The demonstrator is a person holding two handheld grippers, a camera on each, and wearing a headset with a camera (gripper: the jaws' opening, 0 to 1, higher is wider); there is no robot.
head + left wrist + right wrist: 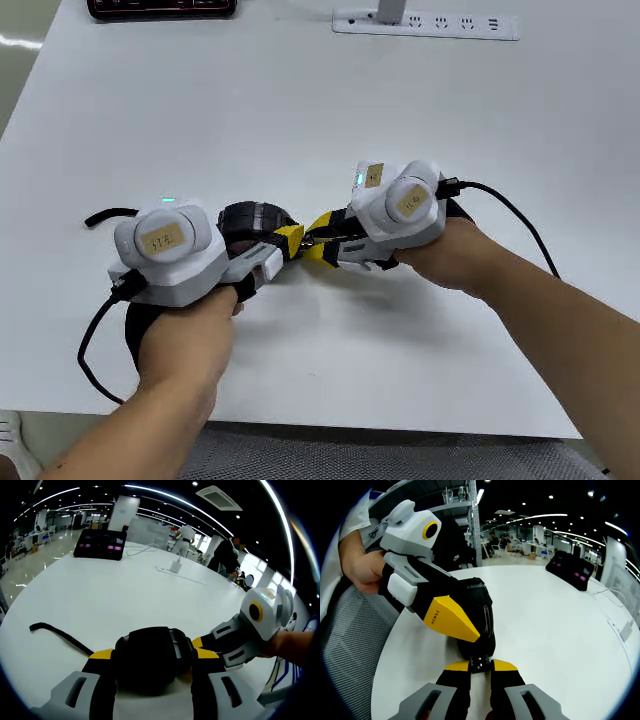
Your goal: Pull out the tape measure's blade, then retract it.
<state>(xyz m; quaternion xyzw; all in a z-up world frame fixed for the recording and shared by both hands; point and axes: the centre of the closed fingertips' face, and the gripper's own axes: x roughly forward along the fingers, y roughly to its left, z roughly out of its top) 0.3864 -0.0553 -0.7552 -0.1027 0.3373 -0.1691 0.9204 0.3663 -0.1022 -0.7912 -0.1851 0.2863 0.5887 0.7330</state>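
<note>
Step in hand: judging by the scene, the pull is just starting, as no length of blade is showing between case and hook yet
Left hold: the left gripper (153, 654) is clamping its fingers (102, 680) around the tape measure (250, 222), one yellow pad pressing on each flank of the case
Right hold: the right gripper (322, 248) is pinching its fingers (457, 680) shut on the small metal end hook (481, 663) at the mouth of the case
Doing it well: the right hand should be drawing straight away from the mouth, in line with the slot, while the left is holding the case flat and unmoving; a sideways tug is likely to be bending the blade or slipping the hook out of the pinch
Retracting: the hook is best walked back under control, since letting go at full reach risks the blade whipping in
Grip risk: the hook is small and only the fingertips are biting on it, so a steady, slow draw is looking safer than a jerk
Look of the thing: a rounded black case, matte and rubbery-looking, with a thin black strap (55, 632) trailing off it across the surface
Where it is: sitting low on the white tabletop (300, 110) near the front edge, between the two grippers, well apart from the power strip (430, 22) at the far side
</note>
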